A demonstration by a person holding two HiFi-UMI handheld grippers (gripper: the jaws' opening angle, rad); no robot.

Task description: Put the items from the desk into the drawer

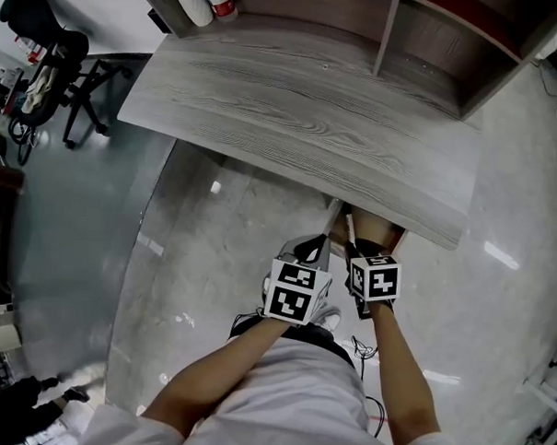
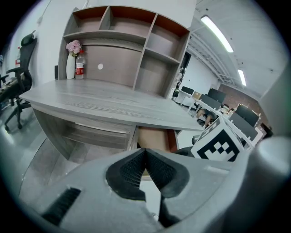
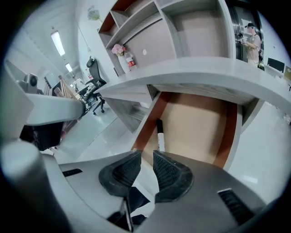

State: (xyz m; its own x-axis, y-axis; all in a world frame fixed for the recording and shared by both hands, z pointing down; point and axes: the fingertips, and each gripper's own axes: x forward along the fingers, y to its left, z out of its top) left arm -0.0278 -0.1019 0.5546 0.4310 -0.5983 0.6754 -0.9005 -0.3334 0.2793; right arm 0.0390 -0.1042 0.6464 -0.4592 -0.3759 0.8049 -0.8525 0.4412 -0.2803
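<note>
The open drawer sticks out under the grey wooden desk; its floor is tan and its sides red-brown. A white marker with a black cap lies in it near the left side, seen as a thin white stick in the head view. My right gripper hangs just in front of the drawer, its pads a narrow gap apart and nothing between them. My left gripper is beside it, to the left, pads touching, empty. In the head view both grippers sit below the desk's front edge.
A white vase with pink flowers and a red-labelled bottle stand at the desk's back left. A shelf unit rises behind the desk. A black office chair stands on the floor to the left.
</note>
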